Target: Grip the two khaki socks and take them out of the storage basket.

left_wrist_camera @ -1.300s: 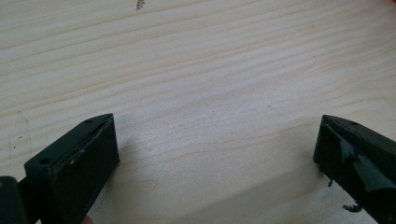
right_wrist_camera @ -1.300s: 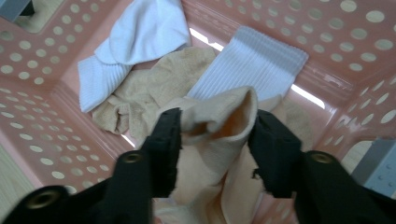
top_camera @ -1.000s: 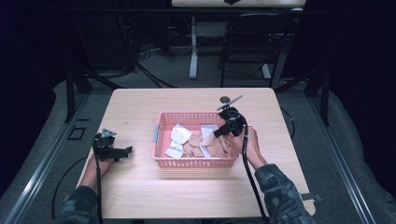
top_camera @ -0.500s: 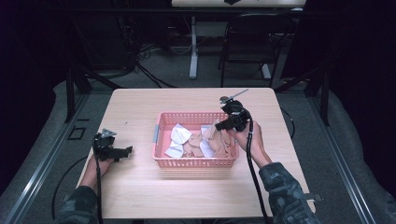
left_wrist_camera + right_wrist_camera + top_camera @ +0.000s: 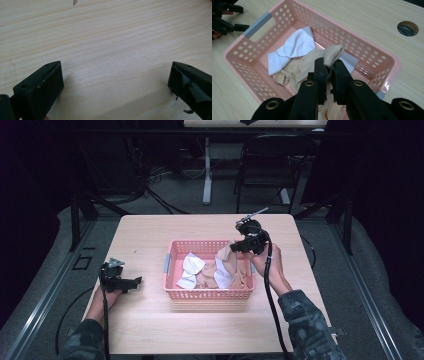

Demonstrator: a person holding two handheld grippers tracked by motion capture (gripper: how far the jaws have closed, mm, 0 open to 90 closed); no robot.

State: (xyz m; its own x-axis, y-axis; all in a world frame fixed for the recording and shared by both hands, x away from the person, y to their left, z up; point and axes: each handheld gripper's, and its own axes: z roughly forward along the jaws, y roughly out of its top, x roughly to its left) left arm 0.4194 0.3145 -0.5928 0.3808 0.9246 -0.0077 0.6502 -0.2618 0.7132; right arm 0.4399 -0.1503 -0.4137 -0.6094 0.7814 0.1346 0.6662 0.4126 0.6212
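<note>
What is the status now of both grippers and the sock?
Right gripper shut on beige sock, lifting it over pink basket. Left gripper open, low over bare table. White sock lies in basket, nothing blocking.

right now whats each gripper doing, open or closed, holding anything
Left gripper: open, holding nothing, low over the table.
Right gripper: closed on a beige sock over the pink basket.

The high view looks down over the table (image 5: 150, 330); both gripper views sit close, sharing its wood.

A white sock (image 5: 294, 47) lies in the basket (image 5: 359, 47)
</note>
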